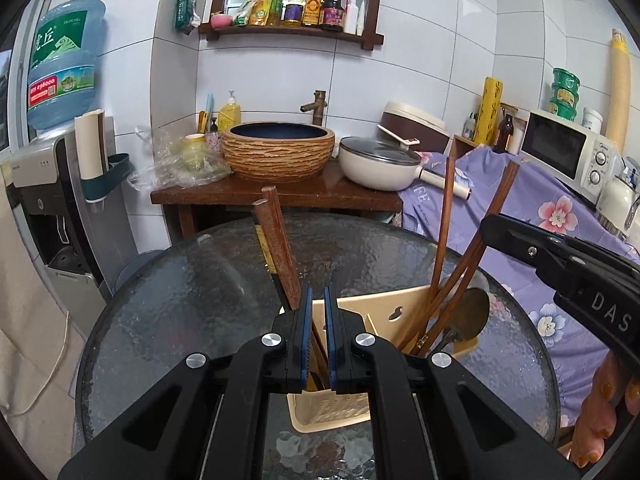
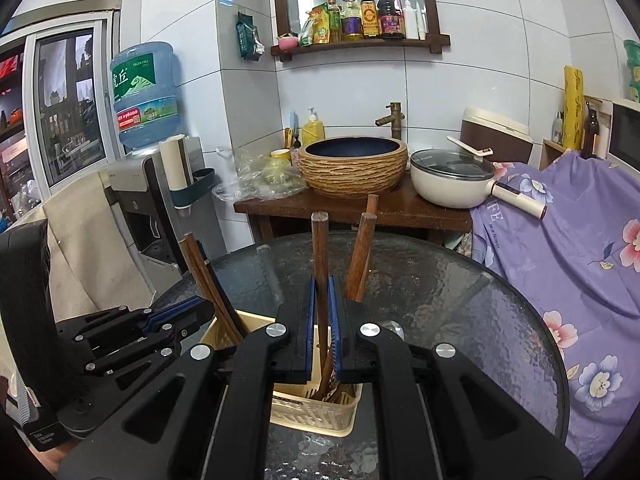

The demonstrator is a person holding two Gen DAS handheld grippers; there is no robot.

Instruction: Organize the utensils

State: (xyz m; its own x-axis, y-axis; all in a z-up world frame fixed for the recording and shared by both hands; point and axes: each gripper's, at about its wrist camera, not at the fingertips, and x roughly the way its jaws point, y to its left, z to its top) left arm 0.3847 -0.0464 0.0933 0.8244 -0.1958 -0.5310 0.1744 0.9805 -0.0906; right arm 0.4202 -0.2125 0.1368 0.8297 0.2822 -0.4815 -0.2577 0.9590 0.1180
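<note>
A beige plastic utensil holder point(image 1: 332, 412) point(image 2: 312, 412) stands on the round glass table point(image 1: 180, 300) point(image 2: 460, 300). My left gripper point(image 1: 316, 296) point(image 2: 196, 306) is shut on a pair of brown wooden chopsticks point(image 1: 276, 236) point(image 2: 200, 264), whose lower ends reach into the holder's left compartment. My right gripper point(image 2: 322, 284) point(image 1: 490, 226) is shut on another pair of chopsticks point(image 2: 320, 248) point(image 1: 504, 196), with their tips down in the right compartment. More chopsticks point(image 1: 446, 220) point(image 2: 362, 248) and a metal spoon point(image 1: 472, 312) lean in that compartment.
Behind the table, a wooden stand carries a woven basin point(image 1: 278, 152), a lidded white pan point(image 1: 380, 164) and plastic bags. A purple floral cloth point(image 1: 540, 208) covers the right side, with a microwave point(image 1: 568, 148). A water dispenser point(image 1: 52, 184) stands left. A hand point(image 1: 604, 412) grips the right tool.
</note>
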